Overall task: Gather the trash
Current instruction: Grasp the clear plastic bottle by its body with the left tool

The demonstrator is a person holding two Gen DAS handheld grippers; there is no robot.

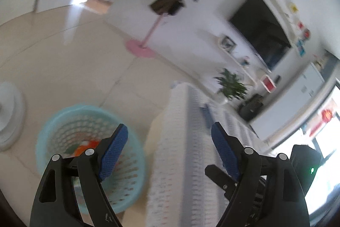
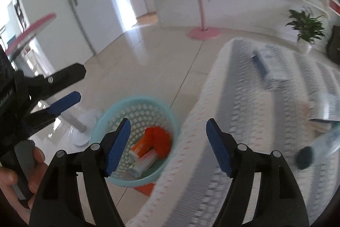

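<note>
A turquoise perforated basket [image 2: 136,99] stands on the floor beside a table under a white patterned cloth [image 2: 244,110]. Orange trash [image 2: 159,137] and small boxes lie inside it. My right gripper [image 2: 167,122] is open and empty above the basket's right rim and the table edge. To its left, a hand holds my left gripper [image 2: 81,84], also open and empty. In the left wrist view the left gripper [image 1: 169,127] hovers between the basket [image 1: 70,110] and the cloth [image 1: 182,120]. On the table lie a blue-edged packet [image 2: 267,61] and a clear bottle with a dark cap [image 2: 318,148].
A white fan base [image 2: 80,131] stands just behind the basket. An orange scrap [image 2: 146,187] lies on the tiles by the basket's foot. Farther back are a pink coat stand [image 2: 204,32], a potted plant [image 2: 306,24], a door [image 2: 74,3] and a TV [image 1: 261,31].
</note>
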